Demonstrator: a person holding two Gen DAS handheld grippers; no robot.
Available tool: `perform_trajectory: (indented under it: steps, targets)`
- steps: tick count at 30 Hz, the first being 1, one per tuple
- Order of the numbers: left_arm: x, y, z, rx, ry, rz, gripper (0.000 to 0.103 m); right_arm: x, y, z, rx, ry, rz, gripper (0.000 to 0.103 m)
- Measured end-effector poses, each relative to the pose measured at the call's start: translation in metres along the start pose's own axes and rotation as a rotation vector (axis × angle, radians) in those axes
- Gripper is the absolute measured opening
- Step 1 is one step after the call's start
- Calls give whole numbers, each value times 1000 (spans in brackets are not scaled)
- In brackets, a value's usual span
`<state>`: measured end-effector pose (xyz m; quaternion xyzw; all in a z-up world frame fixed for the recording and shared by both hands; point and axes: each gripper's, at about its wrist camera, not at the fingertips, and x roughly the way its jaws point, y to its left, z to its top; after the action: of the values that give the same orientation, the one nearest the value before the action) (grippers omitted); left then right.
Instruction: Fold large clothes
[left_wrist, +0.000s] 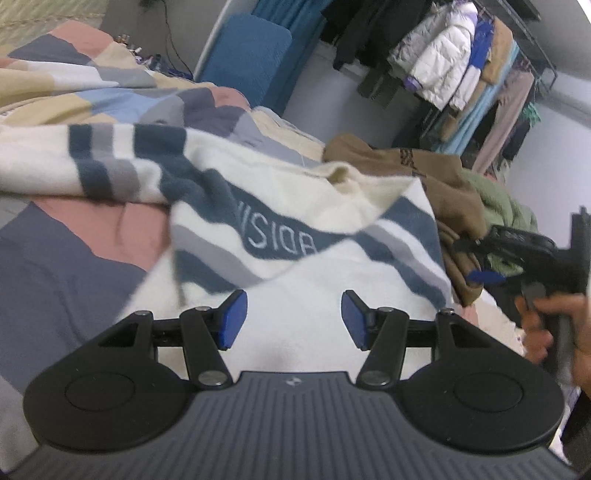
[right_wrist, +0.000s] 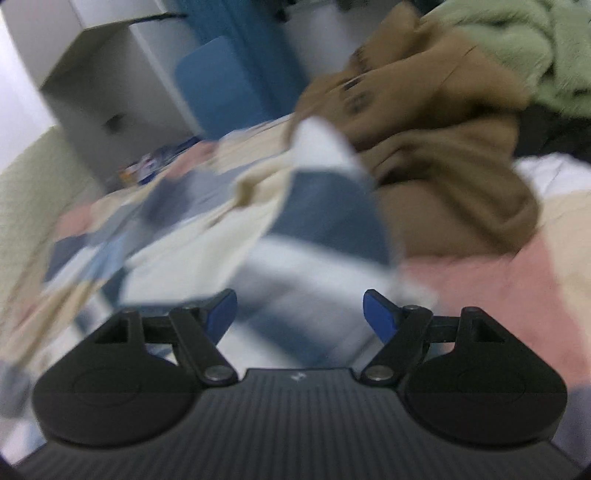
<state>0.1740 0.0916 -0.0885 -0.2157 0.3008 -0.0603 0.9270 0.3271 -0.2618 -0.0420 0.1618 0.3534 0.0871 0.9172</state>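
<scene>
A cream sweater with navy and grey stripes and white lettering lies partly folded on the bed, one sleeve stretched to the left. My left gripper is open and empty just above its white lower part. My right gripper is open and empty over the sweater's striped edge; that view is blurred by motion. The right gripper also shows in the left wrist view at the right edge, held by a hand.
A patchwork bedspread in pink, navy and beige covers the bed. A brown garment and a green fleece are piled to the right of the sweater. A clothes rack and a blue chair stand behind.
</scene>
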Motion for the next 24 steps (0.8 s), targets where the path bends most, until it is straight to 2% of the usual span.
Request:
perform_trajectory:
  steps: [2,6,11,14,19,22,24]
  targets:
    - [8,-4,-3,23,6,2,62,12,-12,7,-28,-31,-37,77]
    - [24,-6,-6,46,17,17,62,41,-30,11,-60,-58,-41,77]
    - [43,-3,-7,55,4,44,62,73,-44,4,-39,-38,17,76]
    - [53,-2,-7,68,10,53,62,85,-39,4,-71,-29,16,65]
    - [58,-15,-14,157,12,84,62,75,-33,14,-148,-27,30,22]
    - [61,-17,-16,170,21,66,62,65,-39,25,-130,-54,37,18]
    - [63,-17,-17,157,30,45,62,61,-47,29,-129,-78,-16,18]
